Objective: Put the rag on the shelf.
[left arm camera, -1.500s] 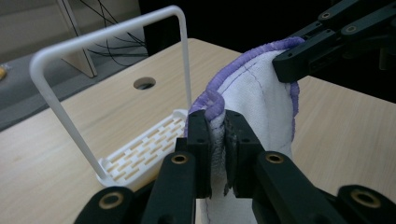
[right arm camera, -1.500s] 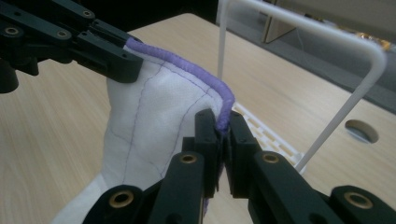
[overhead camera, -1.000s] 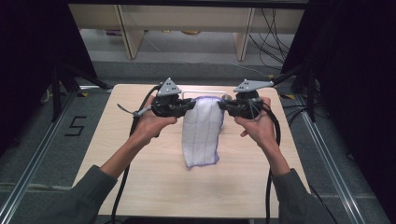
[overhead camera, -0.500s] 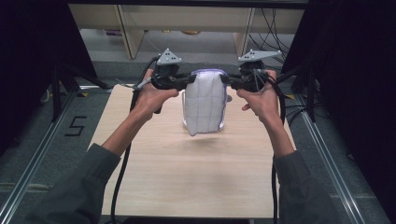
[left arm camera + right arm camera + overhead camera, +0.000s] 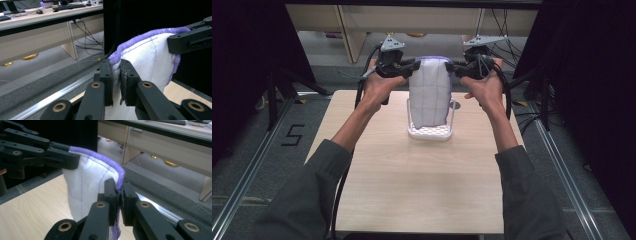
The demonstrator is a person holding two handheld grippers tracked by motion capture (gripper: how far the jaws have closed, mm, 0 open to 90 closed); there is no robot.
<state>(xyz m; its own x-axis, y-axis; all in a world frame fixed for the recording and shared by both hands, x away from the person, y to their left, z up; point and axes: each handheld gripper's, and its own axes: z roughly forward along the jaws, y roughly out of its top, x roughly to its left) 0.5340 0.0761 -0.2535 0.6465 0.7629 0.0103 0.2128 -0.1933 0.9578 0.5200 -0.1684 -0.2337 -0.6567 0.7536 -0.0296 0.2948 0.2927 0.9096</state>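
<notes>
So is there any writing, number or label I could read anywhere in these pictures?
"5": a black numeral marked on the grey floor, left of the light wooden table.
The white cloth with purple edging and the black claws carry no readable text.
Items on the far wooden desk are too blurred to read.

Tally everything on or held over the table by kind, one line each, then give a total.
Grippers: 2, the left gripper and the right gripper
Cloths: 1, the white cloth with purple edging, held up
Racks: 1, the white rack on the table
Total: 4
</notes>
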